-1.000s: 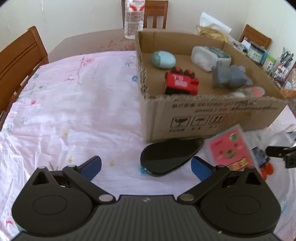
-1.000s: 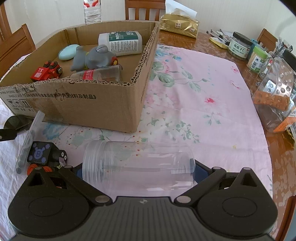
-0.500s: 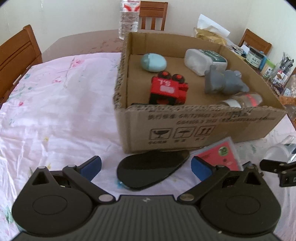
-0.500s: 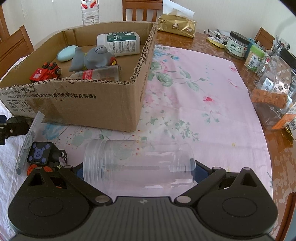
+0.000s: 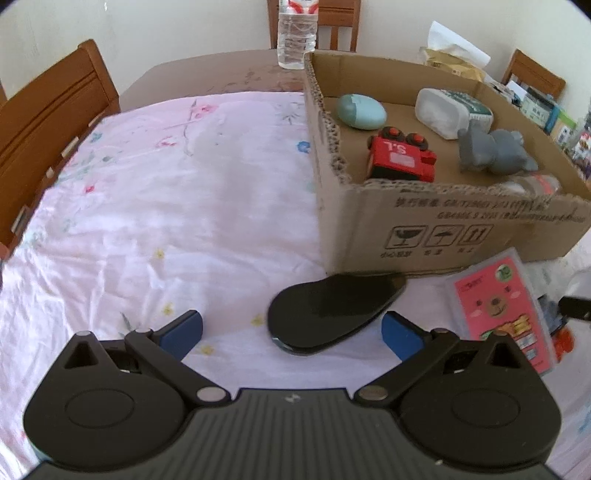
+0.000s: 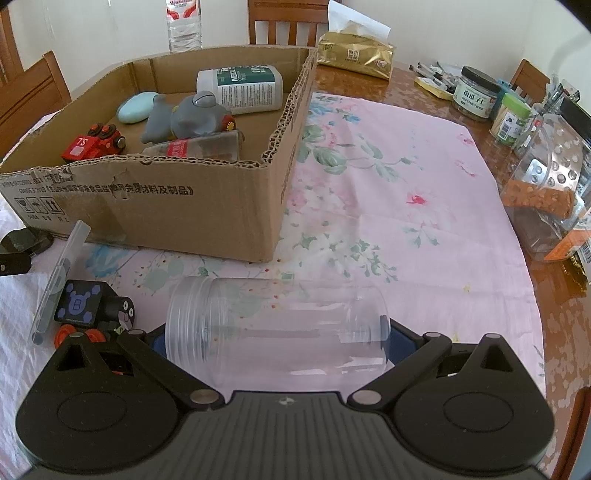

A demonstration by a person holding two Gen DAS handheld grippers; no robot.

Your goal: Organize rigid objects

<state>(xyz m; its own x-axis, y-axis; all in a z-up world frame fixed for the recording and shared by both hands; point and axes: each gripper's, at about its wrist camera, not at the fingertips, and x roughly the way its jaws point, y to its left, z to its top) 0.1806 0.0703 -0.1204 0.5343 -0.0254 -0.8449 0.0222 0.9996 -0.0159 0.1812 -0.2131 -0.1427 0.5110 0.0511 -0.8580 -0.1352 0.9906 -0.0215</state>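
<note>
My right gripper [image 6: 275,338] is shut on a clear plastic jar [image 6: 277,328], held sideways just above the cloth, in front of the cardboard box [image 6: 155,199]. My left gripper [image 5: 291,332] is open and empty, low over the cloth, with a glossy black oval object [image 5: 332,310] lying between its fingers by the box front [image 5: 443,229]. The box holds a red toy truck [image 5: 400,158], a teal egg-shaped case [image 5: 362,110], a grey toy animal [image 5: 491,149], a white bottle [image 5: 450,109] and a small clear bottle [image 6: 199,147].
A pink card case [image 5: 498,310] lies right of the black object. A black toy car with orange wheels [image 6: 90,308] and a clear tube [image 6: 59,273] lie left of the jar. Jars and containers [image 6: 476,92] crowd the right table edge. Wooden chairs [image 5: 48,122] and a water bottle [image 5: 295,33] stand behind.
My left gripper swung left and then back right, so the box sits further right in its view. My right gripper holds the jar nearly still.
</note>
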